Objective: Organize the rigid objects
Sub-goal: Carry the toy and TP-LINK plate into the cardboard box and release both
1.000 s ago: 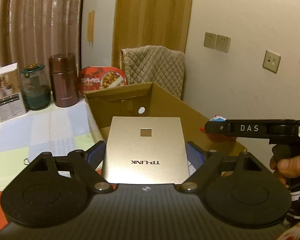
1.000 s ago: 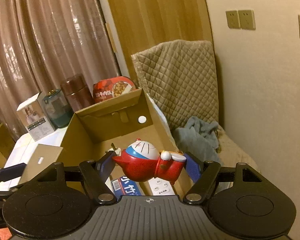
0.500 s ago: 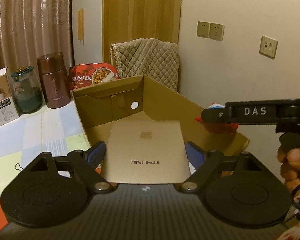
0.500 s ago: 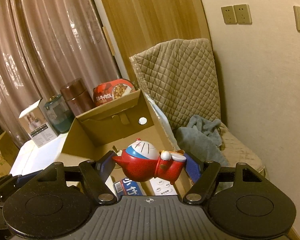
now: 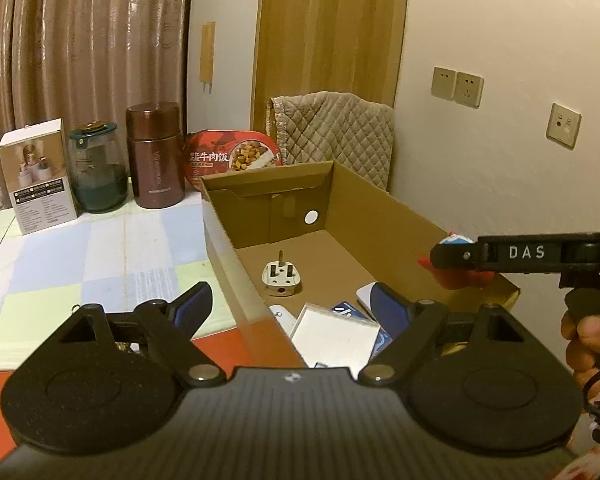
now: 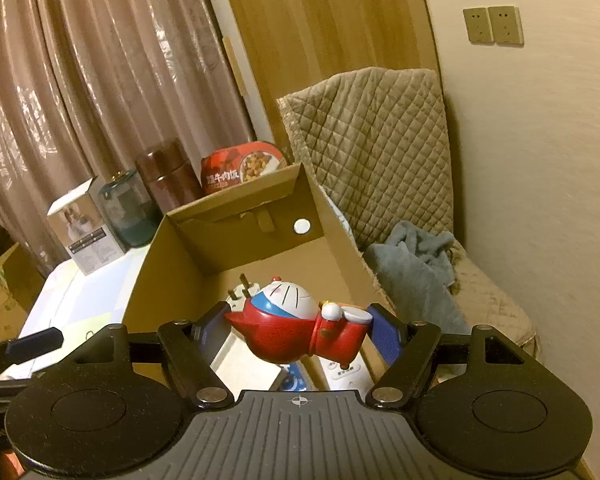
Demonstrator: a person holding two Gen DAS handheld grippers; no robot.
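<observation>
My left gripper (image 5: pixel 292 306) is open and holds nothing; it hovers over the near left wall of the cardboard box (image 5: pixel 268 176). The flat gold TP-LINK box (image 5: pixel 332 336) lies tilted inside, on a blue pack (image 5: pixel 346 310). Farther in lies a white plug (image 5: pixel 281 278). My right gripper (image 6: pixel 296 328) is shut on a red and blue cat figure (image 6: pixel 292 332) above the cardboard box (image 6: pixel 236 204). In the right wrist view the gold box (image 6: pixel 244 364) and the plug (image 6: pixel 240 292) show below the figure. From the left wrist view the right gripper (image 5: pixel 456 258) hangs over the right wall.
Behind the box stand a red food bowl (image 5: pixel 232 156), a brown flask (image 5: pixel 154 156), a green jar (image 5: pixel 96 172) and a white carton (image 5: pixel 38 176) on a checked cloth (image 5: pixel 80 264). A quilted chair (image 6: pixel 372 152) with a grey cloth (image 6: pixel 416 268) sits to the right, by the wall.
The left gripper has let go of the gold TP-LINK box, which now lies inside the cardboard box. The right gripper has kept still with the figure.
</observation>
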